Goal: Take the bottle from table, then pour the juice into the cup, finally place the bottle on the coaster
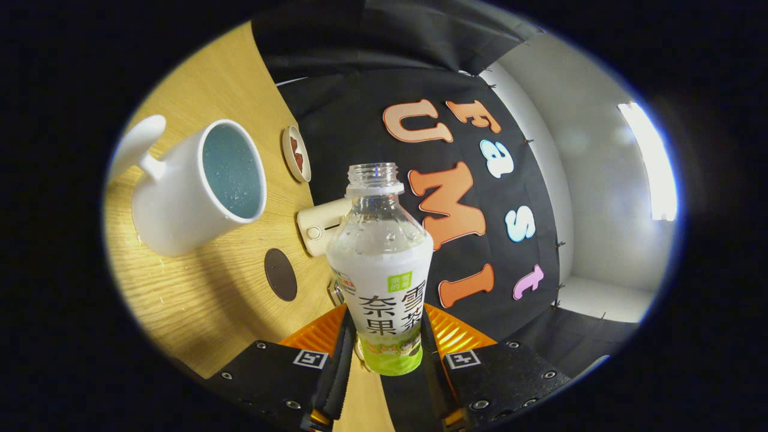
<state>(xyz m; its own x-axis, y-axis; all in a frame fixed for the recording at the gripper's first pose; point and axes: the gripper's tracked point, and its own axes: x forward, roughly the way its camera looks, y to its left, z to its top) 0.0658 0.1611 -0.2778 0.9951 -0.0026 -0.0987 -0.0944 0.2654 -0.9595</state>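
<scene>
Gripper view: one tool clenched on one uncapped clear plastic bottle, both fingers pressing its labelled lower body. On the wood-grain bench sit one white cup with a blue interior, one dark round coaster between the cup and the fingers, and one small dish beyond.

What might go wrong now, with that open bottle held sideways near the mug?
The bottle, pinched low between the hand-held gripper fingers, has no cap, so tilting it early could spill on the table. Gripped near its base, it may swivel. The cup sits off to one side, so the pour might miss.
</scene>
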